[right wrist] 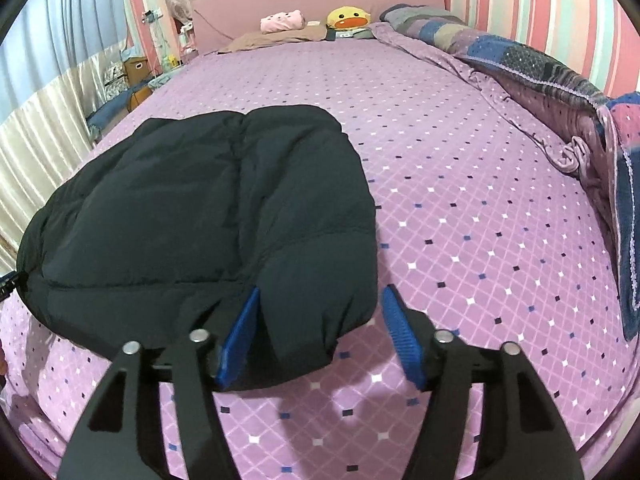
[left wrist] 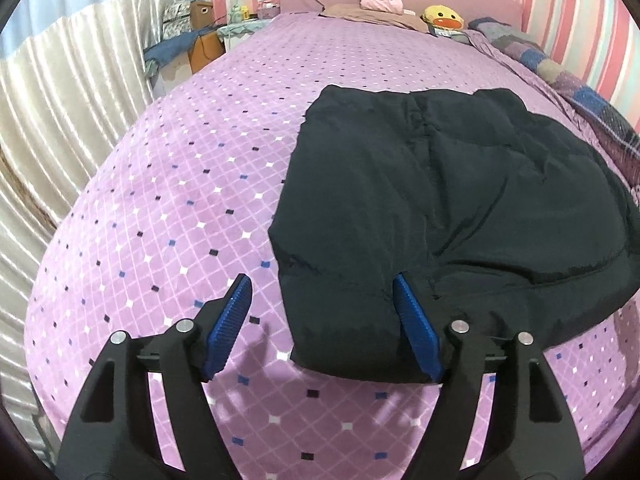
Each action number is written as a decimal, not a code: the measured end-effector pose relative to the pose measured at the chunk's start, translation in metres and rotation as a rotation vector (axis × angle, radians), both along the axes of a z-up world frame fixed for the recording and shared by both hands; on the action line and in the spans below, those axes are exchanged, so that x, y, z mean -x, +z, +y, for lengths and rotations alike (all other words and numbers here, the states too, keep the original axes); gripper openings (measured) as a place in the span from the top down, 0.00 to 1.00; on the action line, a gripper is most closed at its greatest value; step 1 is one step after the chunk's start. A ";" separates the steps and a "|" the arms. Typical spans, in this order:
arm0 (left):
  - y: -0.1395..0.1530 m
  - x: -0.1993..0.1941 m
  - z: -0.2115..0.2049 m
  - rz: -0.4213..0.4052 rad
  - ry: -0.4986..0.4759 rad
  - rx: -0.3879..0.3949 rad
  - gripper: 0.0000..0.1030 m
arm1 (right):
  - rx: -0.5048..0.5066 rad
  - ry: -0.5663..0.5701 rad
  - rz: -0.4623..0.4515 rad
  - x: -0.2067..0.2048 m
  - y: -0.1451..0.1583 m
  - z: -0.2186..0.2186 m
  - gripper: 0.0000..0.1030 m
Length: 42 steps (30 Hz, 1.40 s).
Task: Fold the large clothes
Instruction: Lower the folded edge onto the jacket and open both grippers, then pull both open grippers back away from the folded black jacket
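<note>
though unlabelled, black jacket (left wrist: 440, 208) between tools

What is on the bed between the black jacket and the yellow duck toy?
Nothing but bare purple bedsheet between the black jacket and the yellow duck toy; the right wrist view shows it best.

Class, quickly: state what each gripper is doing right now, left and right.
Left gripper: open, fingers straddling a near corner of the black jacket, holding nothing.
Right gripper: open, fingers straddling the jacket's other near corner, holding nothing.

Spread tongs (left wrist: 322, 326) straddling black jacket (left wrist: 440, 208)
</note>
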State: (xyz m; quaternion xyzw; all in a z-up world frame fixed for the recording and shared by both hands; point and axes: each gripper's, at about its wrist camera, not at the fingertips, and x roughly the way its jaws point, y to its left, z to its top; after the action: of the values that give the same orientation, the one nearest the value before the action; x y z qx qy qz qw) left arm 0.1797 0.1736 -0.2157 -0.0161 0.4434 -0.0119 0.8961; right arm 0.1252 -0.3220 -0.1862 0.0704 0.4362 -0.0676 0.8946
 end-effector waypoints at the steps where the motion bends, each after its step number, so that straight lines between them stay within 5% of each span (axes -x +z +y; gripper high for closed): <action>1: 0.000 0.000 0.002 0.004 0.001 0.016 0.41 | 0.011 -0.001 0.001 0.000 -0.001 0.001 0.57; 3: -0.003 0.000 0.004 0.019 -0.007 0.049 0.53 | 0.036 0.003 0.002 0.000 -0.002 0.005 0.63; 6: -0.008 -0.001 0.002 0.030 -0.009 0.030 0.57 | 0.072 -0.005 0.017 0.000 -0.007 0.008 0.66; 16: -0.035 -0.018 0.001 0.075 0.004 0.027 0.57 | 0.021 -0.084 0.074 -0.011 -0.046 -0.004 0.66; 32: -0.037 -0.021 -0.002 0.076 -0.021 -0.006 0.56 | -0.036 -0.101 0.037 -0.006 -0.063 -0.007 0.61; 35: -0.034 -0.020 -0.001 0.069 -0.003 -0.005 0.51 | -0.062 -0.120 0.018 -0.002 -0.064 -0.012 0.58; 38: -0.030 -0.012 0.003 0.047 0.023 -0.028 0.30 | -0.091 -0.138 -0.013 0.003 -0.062 -0.017 0.56; 40: -0.028 -0.008 0.005 0.034 0.033 -0.027 0.15 | -0.118 -0.155 -0.047 0.010 -0.060 -0.019 0.35; 42: -0.024 -0.001 0.007 0.012 0.039 -0.026 0.12 | -0.125 -0.164 -0.075 0.019 -0.056 -0.017 0.17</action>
State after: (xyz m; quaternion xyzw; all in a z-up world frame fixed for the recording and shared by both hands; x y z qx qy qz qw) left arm 0.1806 0.1807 -0.2402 -0.0134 0.4484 0.0115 0.8937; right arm 0.1064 -0.3390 -0.2426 0.1638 0.3987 -0.1108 0.8955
